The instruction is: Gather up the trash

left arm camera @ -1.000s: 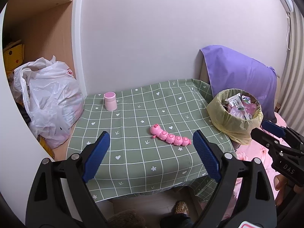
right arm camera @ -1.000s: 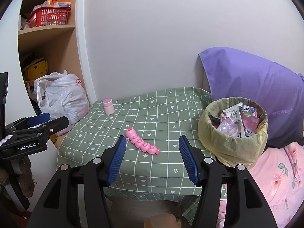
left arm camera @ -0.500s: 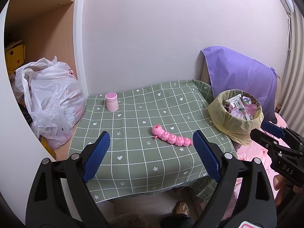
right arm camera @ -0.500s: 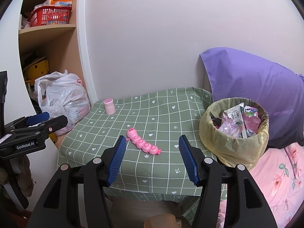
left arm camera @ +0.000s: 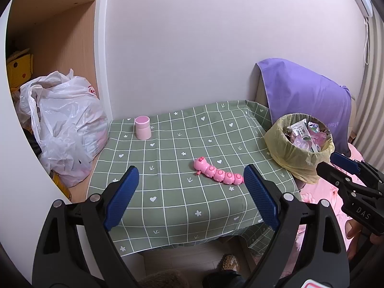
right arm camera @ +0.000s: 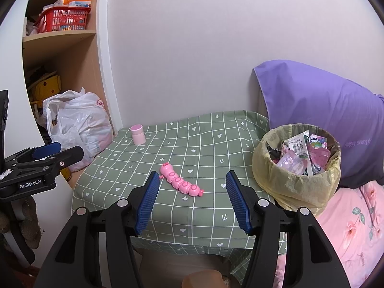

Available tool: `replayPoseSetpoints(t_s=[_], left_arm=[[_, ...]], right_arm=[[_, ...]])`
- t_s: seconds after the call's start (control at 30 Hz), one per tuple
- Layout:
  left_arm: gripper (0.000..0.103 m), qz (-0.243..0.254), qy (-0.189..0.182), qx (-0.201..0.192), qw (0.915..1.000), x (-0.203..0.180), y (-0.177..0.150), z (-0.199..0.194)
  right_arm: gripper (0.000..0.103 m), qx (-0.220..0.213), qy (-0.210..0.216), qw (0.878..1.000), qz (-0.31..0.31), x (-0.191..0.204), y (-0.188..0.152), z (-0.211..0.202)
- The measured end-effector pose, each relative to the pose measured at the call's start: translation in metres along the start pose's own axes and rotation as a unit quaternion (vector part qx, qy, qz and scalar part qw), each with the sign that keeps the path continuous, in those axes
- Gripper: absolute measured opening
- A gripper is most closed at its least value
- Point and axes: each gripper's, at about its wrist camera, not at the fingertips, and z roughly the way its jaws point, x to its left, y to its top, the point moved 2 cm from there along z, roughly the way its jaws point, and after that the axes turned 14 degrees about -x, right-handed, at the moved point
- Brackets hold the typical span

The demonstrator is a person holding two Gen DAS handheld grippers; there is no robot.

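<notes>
A trash bin [left arm camera: 291, 152] lined with a yellow bag stands at the table's right edge, full of wrappers [right arm camera: 300, 153]; the right wrist view shows it too [right arm camera: 288, 187]. A pink caterpillar toy [left arm camera: 217, 174] [right arm camera: 181, 180] lies mid-table on the green checked cloth [left arm camera: 168, 192]. A small pink cup [left arm camera: 142, 127] [right arm camera: 138, 134] stands at the back left. My left gripper [left arm camera: 190, 198] is open and empty, held before the table's front edge. My right gripper [right arm camera: 192, 201] is open and empty, also in front of the table.
A full white plastic bag [left arm camera: 64, 129] sits left of the table under wooden shelves with a red basket [right arm camera: 61, 19]. A purple pillow [right arm camera: 324, 112] leans behind the bin. Pink floral bedding [right arm camera: 355, 228] lies at the right.
Both views have shifted slightly; the scene sits a little further right in the left wrist view. Both grippers stay open and empty.
</notes>
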Motion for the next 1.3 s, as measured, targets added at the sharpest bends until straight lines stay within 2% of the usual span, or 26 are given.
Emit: replayPoseSetpoints(t_s=[0.97, 1.13, 1.2, 1.3], left_arm=[[0.085, 0.0, 0.005, 0.001, 1.0, -0.007, -0.005, 0.005], [0.085, -0.034, 0.028, 0.039, 0.9983, 0.012, -0.012, 0.041], [0.085, -0.072, 0.048, 0.072, 0.9936, 0.038, -0.022, 0.079], [0.085, -0.104, 0.081, 0.106, 0.9856, 0.076, -0.04, 0.14]], right_arm=[[0.055, -0.001, 0.004, 1.0, 0.002, -0.004, 0.0, 0.001], [0.055, 0.018, 0.012, 1.0, -0.007, -0.011, -0.001, 0.03], [0.055, 0.034, 0.037, 0.998, -0.029, -0.009, -0.003, 0.057], [0.055, 0.088, 0.093, 0.989, -0.077, -0.004, -0.016, 0.121]])
